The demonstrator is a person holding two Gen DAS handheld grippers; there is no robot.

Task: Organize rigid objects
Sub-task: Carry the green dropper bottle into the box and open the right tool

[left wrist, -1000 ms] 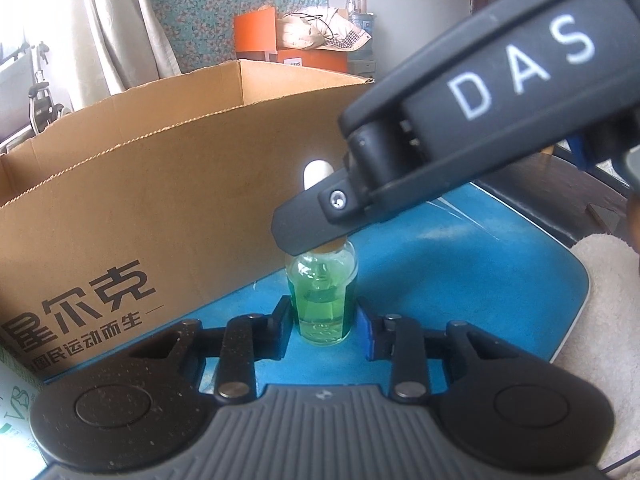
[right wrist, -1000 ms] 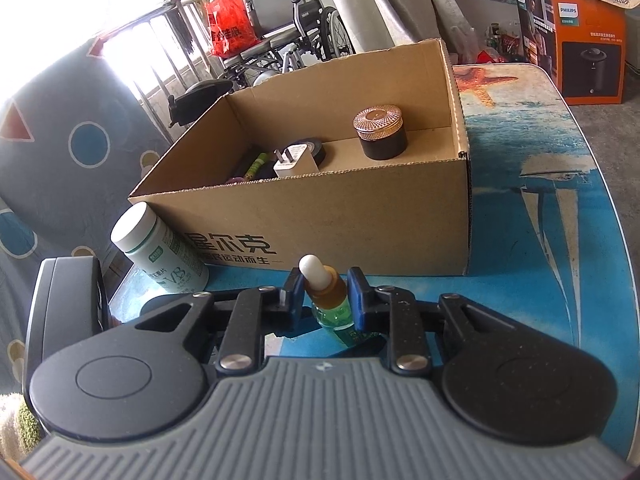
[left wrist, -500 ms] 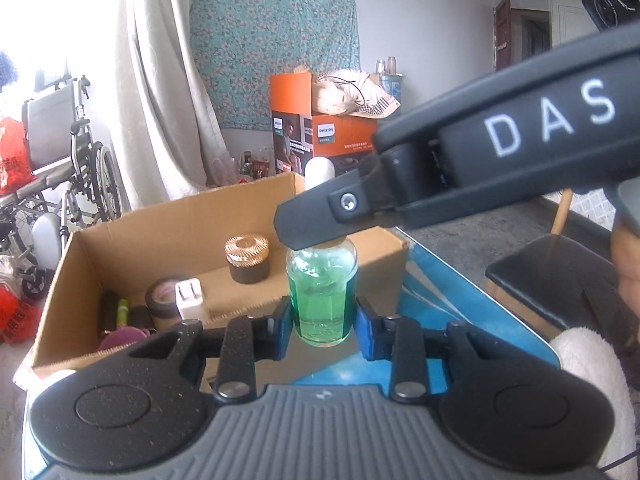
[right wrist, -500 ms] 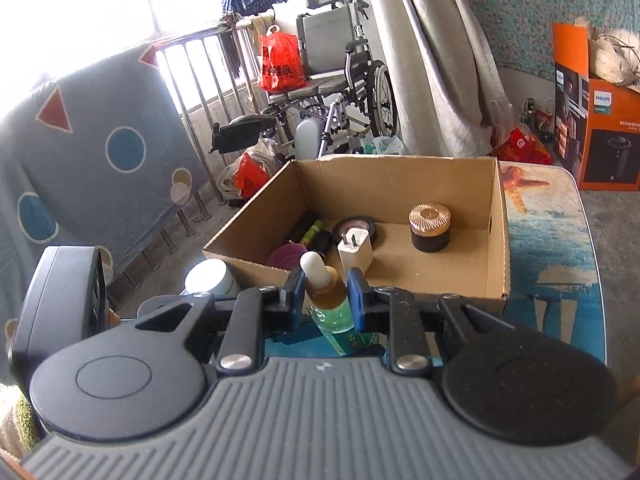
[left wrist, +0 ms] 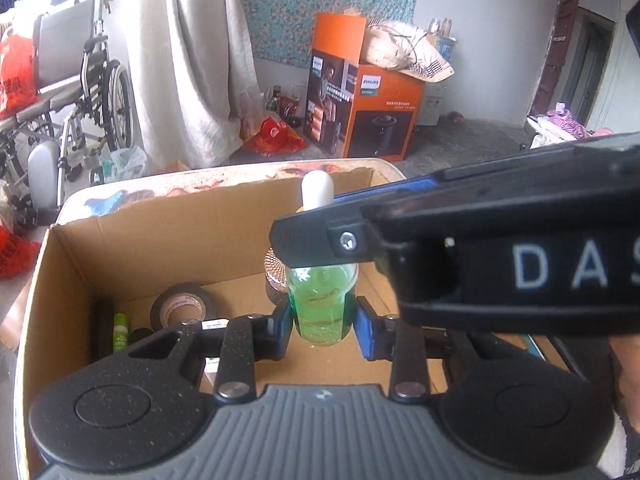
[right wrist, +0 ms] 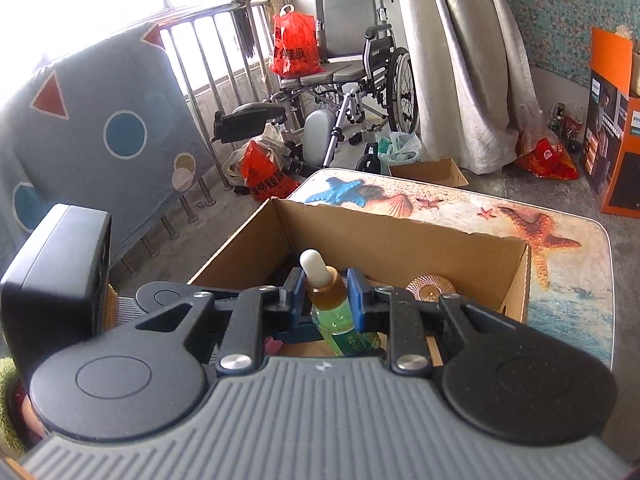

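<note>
From my left wrist view, the right gripper [left wrist: 316,232] crosses the dropper bottle [left wrist: 322,304], hiding its neck. The jar [left wrist: 274,276] behind shows only a sliver. The cardboard box [left wrist: 160,236] runs off the bottom edge. In my right wrist view, the bottle's base is hidden behind the gripper body.

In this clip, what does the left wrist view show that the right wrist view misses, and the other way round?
Only the left wrist view shows the roll of tape and the green tube on the box floor, and the right gripper clamping the bottle's neck from the side.

Only the right wrist view shows the amber collar under the white bulb, the starfish-print tabletop and the blue patterned cover.

Both show the green dropper bottle held by both grippers above the open cardboard box, the left gripper on its body, and the wheelchair.
</note>
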